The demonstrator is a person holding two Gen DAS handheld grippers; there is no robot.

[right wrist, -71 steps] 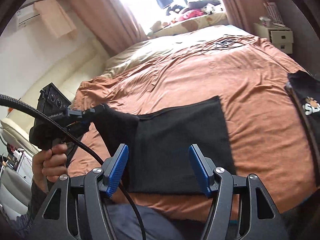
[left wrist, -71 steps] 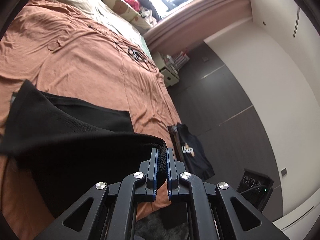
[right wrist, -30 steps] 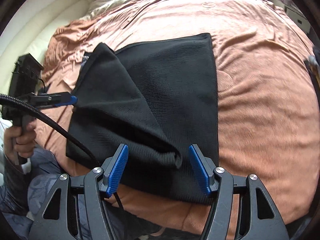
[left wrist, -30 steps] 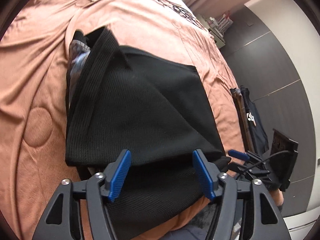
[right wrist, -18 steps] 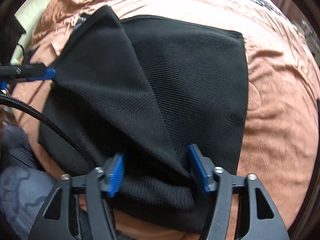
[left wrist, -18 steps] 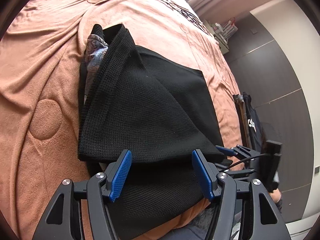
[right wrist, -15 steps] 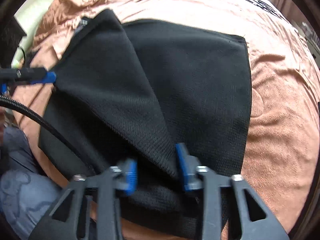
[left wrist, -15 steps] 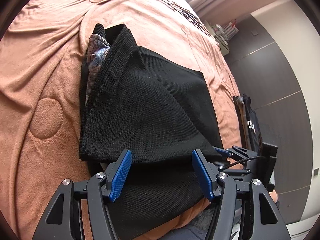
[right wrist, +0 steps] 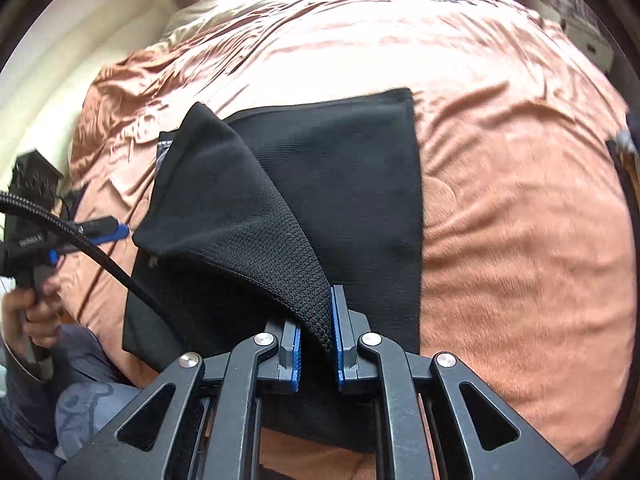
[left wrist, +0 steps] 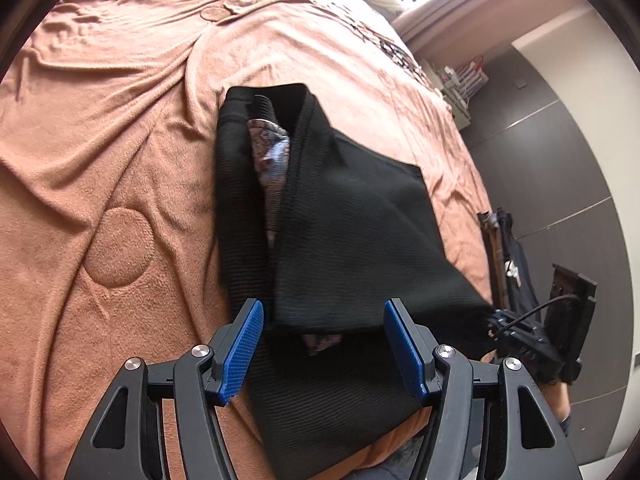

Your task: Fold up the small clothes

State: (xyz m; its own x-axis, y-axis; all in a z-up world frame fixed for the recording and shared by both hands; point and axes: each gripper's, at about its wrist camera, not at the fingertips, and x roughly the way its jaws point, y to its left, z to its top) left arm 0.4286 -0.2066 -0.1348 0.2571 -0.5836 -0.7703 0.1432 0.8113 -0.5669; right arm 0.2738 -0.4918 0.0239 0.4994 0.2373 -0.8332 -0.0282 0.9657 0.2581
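The right tool [right wrist: 316, 344] points steeply down, its jaws closing, blue pads pressing a corner of the black garment [right wrist: 248, 216] between them. The left tool [left wrist: 323, 350] also tilts down, just above the garment's near edge, jaws apart with nothing pinched. To the garment's left in the right wrist view, a hand [right wrist: 30, 308] grips the left tool's handle.

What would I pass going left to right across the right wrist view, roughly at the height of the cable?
Hand holding the left gripper → braided black cable → lifted flap of the black garment, pinched in the closing right gripper → flat part of the garment → orange bedspread.
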